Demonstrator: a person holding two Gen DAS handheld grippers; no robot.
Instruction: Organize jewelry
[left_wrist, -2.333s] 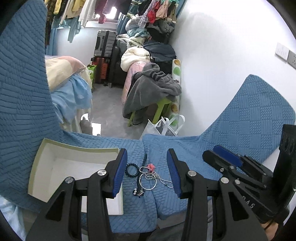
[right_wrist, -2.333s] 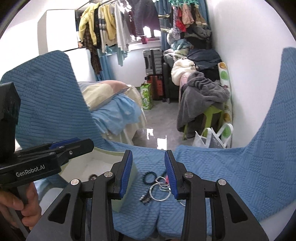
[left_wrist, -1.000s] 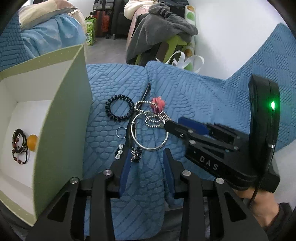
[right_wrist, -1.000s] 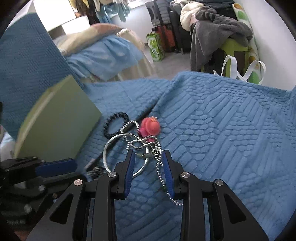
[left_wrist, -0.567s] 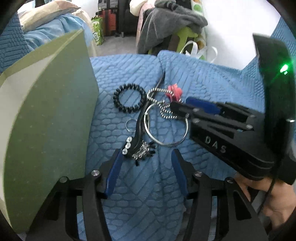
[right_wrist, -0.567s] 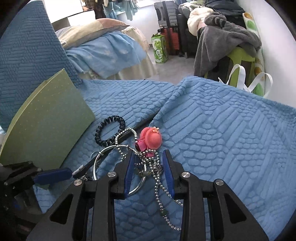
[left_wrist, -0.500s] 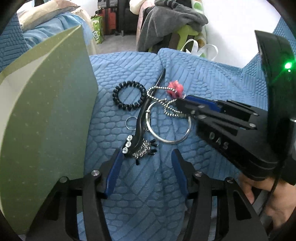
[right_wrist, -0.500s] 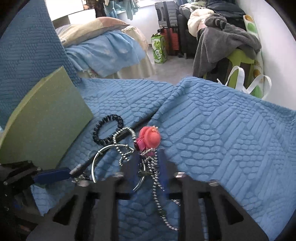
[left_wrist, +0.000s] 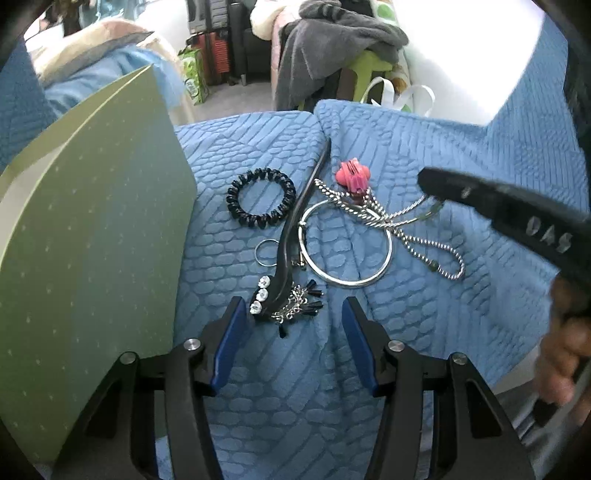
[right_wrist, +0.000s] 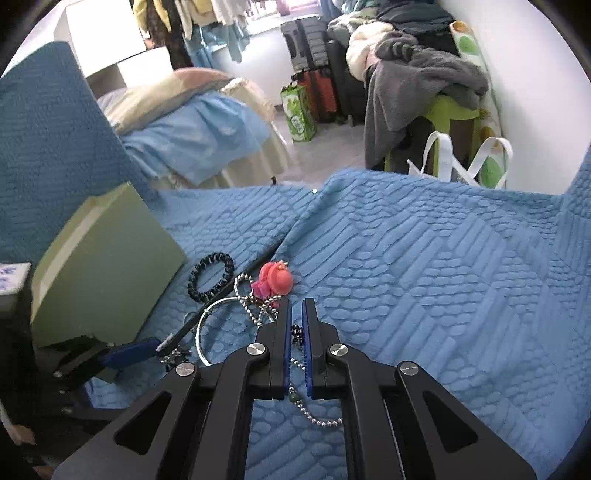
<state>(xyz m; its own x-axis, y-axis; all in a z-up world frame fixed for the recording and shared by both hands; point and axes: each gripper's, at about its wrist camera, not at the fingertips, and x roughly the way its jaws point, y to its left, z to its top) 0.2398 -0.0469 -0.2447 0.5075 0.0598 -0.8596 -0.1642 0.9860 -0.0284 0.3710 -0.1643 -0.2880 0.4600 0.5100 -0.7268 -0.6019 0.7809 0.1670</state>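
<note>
Jewelry lies on a blue quilted cover (left_wrist: 461, 155). A black hair stick with crystals and tassels (left_wrist: 288, 266), a black coil hair tie (left_wrist: 261, 202), a silver bangle (left_wrist: 345, 243), a small ring (left_wrist: 266, 252) and a silver bead chain (left_wrist: 417, 232) with a pink charm (left_wrist: 352, 175) lie together. My left gripper (left_wrist: 291, 328) is open, just before the hair stick's tassel end. My right gripper (right_wrist: 296, 314) is shut on the bead chain (right_wrist: 321, 410), behind the pink charm (right_wrist: 275, 282).
A pale green box (left_wrist: 92, 240) stands upright at the left of the jewelry, its wall close to my left gripper; it also shows in the right wrist view (right_wrist: 107, 258). Beyond the cover's edge are a bed (right_wrist: 192, 122), suitcases and a clothes-covered stool (right_wrist: 417, 85).
My right gripper has closed on the bead chain and pulled it rightwards, off the bangle. My left gripper has opened wider and sits a little nearer the hair stick.
</note>
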